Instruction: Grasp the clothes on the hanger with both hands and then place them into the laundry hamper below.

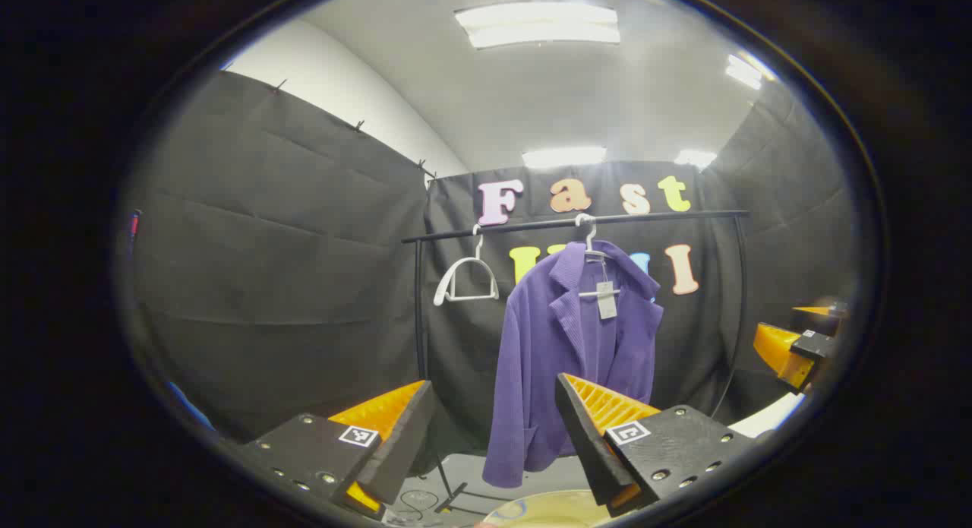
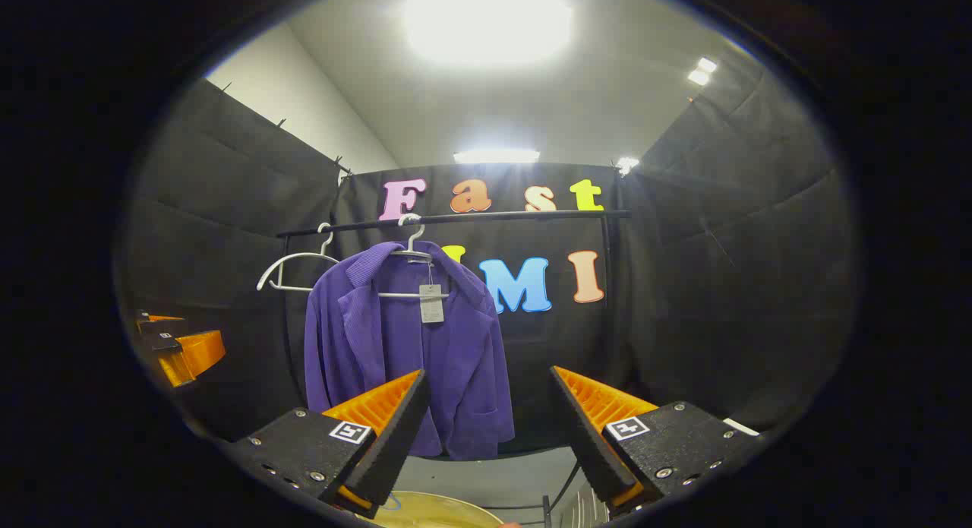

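A purple jacket (image 1: 566,353) is hanging on a hanger (image 1: 592,273) from the far rail (image 1: 577,222), untouched. The left gripper (image 1: 493,429) and right gripper (image 2: 490,422) are waiting near, jaws apart and empty. Grasping and dropping into the hamper (image 2: 433,510) below are both remaining.

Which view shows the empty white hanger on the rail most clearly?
The left gripper view: the empty white hanger hangs clear of the purple jacket, its whole outline visible. In the right gripper view the hanger is partly hidden behind the jacket's shoulder.
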### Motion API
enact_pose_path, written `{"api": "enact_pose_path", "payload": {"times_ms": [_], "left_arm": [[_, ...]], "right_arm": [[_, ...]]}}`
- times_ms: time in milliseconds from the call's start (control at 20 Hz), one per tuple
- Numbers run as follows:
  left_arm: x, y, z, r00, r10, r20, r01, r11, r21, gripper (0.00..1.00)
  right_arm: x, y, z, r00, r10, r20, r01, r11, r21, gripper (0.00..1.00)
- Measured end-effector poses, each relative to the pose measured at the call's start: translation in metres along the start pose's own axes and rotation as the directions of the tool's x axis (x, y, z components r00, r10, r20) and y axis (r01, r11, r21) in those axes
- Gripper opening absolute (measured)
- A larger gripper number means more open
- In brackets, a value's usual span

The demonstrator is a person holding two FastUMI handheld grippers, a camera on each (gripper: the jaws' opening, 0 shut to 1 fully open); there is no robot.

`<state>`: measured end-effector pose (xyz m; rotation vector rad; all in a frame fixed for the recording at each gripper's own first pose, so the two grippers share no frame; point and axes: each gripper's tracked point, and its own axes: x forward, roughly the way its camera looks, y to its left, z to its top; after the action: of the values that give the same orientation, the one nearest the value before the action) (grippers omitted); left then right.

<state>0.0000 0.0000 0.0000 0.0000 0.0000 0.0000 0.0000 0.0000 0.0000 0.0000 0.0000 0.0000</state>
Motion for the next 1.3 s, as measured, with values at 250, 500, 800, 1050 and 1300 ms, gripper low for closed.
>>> {"api": "enact_pose_path", "payload": {"times_ms": [250, 500, 800, 1050, 1300], "left_arm": [[-0.008, 0.002, 0.003, 1.0, -0.018, 0.004, 0.018, 1.0, 0.002, 0.92], [-0.001, -0.003, 0.003, 0.999, -0.035, -0.002, 0.035, 0.999, -0.006, 0.92], [0.008, -0.014, 0.01, 0.998, -0.054, 0.009, 0.054, 0.999, -0.001, 0.92], [0.013, -0.015, 0.021, 0.999, -0.052, 0.014, 0.052, 0.999, 0.0, 0.99], [0.039, -0.021, 0.042, 0.999, -0.025, 0.03, 0.025, 1.0, 0.003, 0.99]], "right_arm": [[0.001, 0.0, 0.0, 1.0, -0.022, -0.012, 0.022, 1.0, 0.001, 0.96], [0.0, 0.0, 0.0, 0.999, -0.044, -0.002, 0.044, 0.999, -0.001, 0.94], [0.003, -0.002, -0.002, 0.998, -0.06, -0.005, 0.06, 0.998, 0.009, 0.94], [0.004, -0.001, 0.01, 0.998, -0.056, 0.021, 0.056, 0.998, -0.005, 0.96], [0.049, -0.002, 0.035, 0.999, -0.017, 0.048, 0.017, 1.0, 0.009, 0.96]]}}
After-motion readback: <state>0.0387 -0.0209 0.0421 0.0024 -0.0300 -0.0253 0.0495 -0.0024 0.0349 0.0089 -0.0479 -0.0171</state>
